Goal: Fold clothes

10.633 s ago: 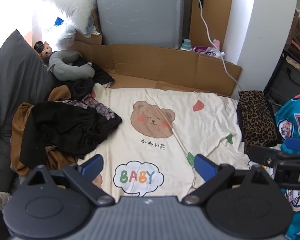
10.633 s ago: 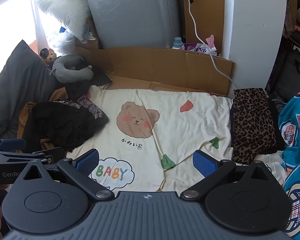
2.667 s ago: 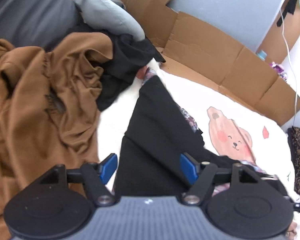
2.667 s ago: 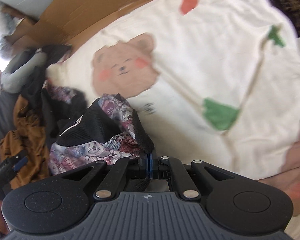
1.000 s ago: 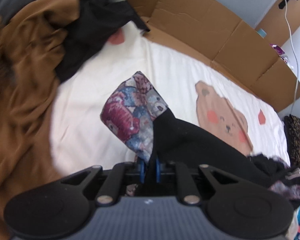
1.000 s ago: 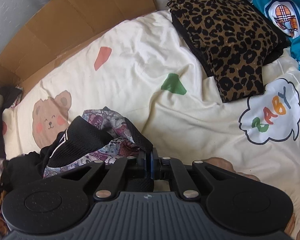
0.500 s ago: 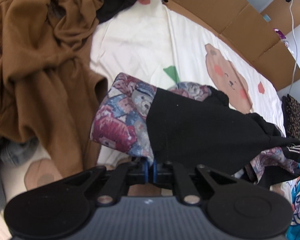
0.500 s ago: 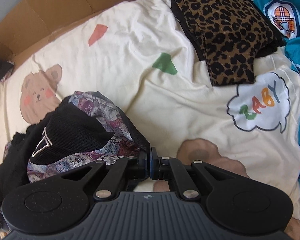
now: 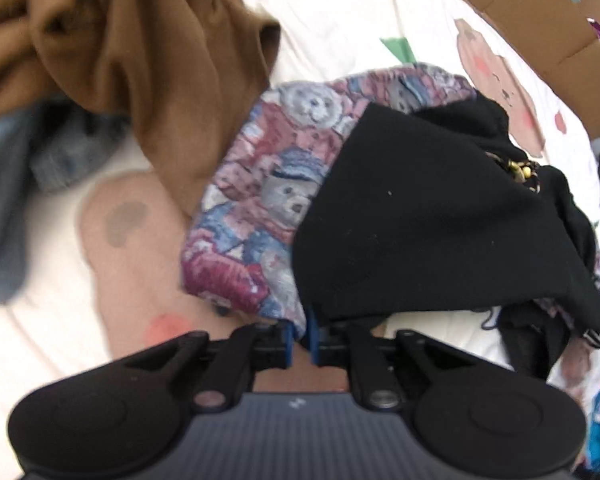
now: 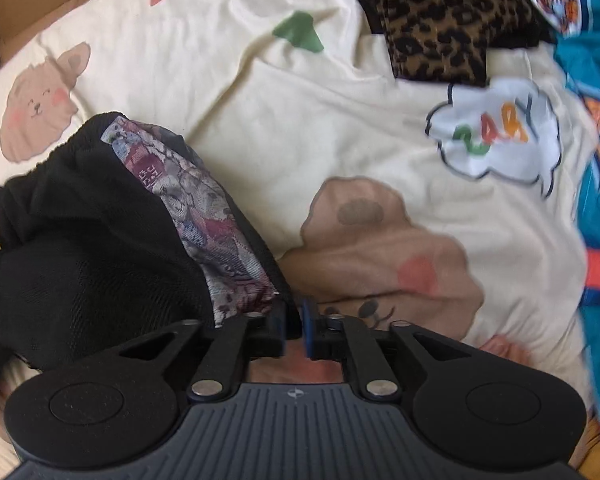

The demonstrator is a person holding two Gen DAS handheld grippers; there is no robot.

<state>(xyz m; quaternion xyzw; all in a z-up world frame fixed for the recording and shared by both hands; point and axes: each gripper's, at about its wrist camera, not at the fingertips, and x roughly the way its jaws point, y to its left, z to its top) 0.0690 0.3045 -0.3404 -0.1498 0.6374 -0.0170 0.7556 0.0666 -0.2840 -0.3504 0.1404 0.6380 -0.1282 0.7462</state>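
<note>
Both hand-held grippers (left (image 9: 300, 334), right (image 10: 294, 328)) pinch the black garment (image 9: 428, 216).

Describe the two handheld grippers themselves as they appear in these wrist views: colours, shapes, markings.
Both look alike. The left gripper and right gripper each have a ribbed dark grey body with a small pale logo, two round matte black discs at the sides, and black linkage arms with silver pivot screws. The fingers carry blue pads. No cables, hands or sleeves are visible.
</note>
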